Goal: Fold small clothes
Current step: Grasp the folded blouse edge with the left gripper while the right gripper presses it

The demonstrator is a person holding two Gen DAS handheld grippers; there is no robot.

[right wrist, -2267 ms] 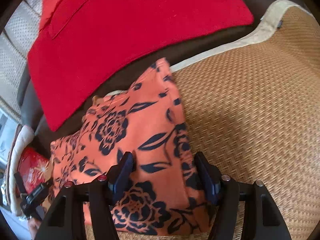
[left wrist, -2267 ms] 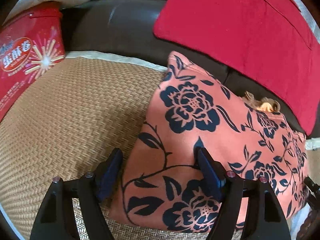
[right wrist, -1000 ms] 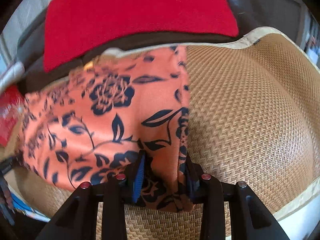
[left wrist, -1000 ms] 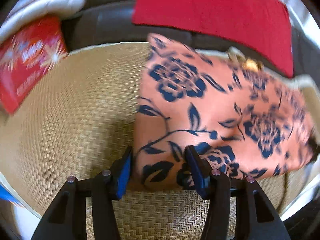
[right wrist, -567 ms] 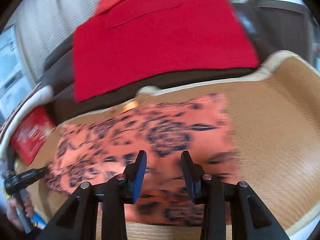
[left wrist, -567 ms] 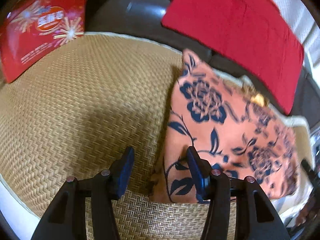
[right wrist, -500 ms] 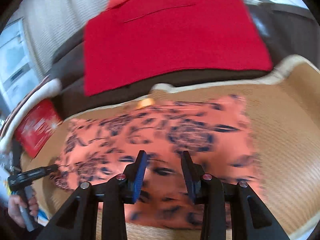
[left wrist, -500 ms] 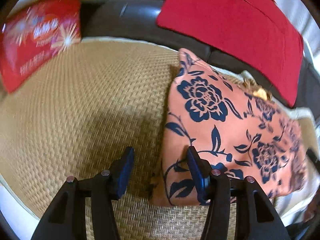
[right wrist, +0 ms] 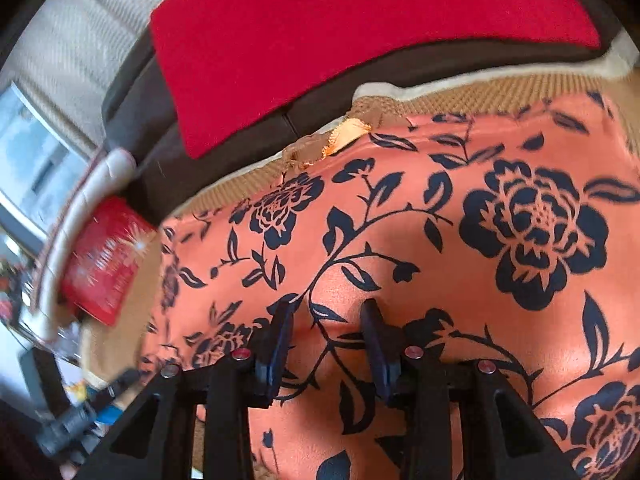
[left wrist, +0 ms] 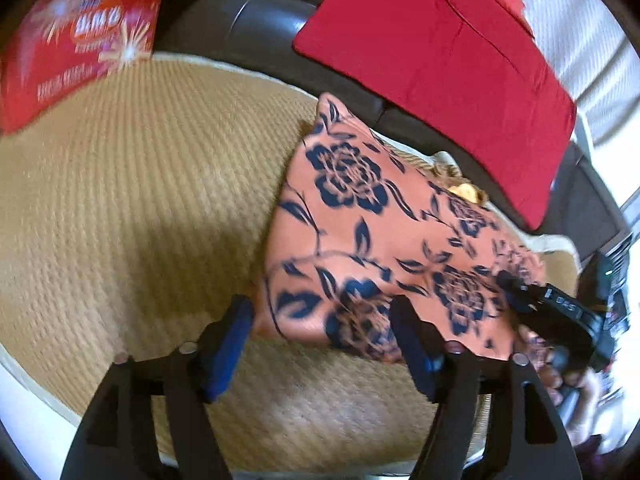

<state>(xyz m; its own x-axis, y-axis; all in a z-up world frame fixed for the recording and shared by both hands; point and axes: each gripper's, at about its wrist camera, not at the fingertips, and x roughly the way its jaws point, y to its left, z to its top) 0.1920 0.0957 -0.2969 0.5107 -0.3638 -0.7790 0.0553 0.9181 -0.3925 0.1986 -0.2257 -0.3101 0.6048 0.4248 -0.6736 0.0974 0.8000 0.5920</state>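
An orange garment with dark blue flowers [left wrist: 372, 240] lies folded flat on a woven straw mat [left wrist: 132, 208]. My left gripper [left wrist: 320, 320] is open and empty, its blue pads just short of the garment's near left corner. My right gripper [right wrist: 326, 320] hangs close over the middle of the garment [right wrist: 460, 240], jaws partly open with no cloth between them. The right gripper also shows in the left wrist view [left wrist: 552, 304] at the garment's right end.
A red cloth [left wrist: 436, 52] lies over the dark sofa back [left wrist: 248, 28] behind the mat. A red printed box [left wrist: 80, 40] stands at the mat's far left; it also shows in the right wrist view [right wrist: 106, 256].
Both grippers let go of the garment, which now lies flat. My left gripper opened wider and drew back from the corner. My right gripper swung left and came down close over the garment's middle.
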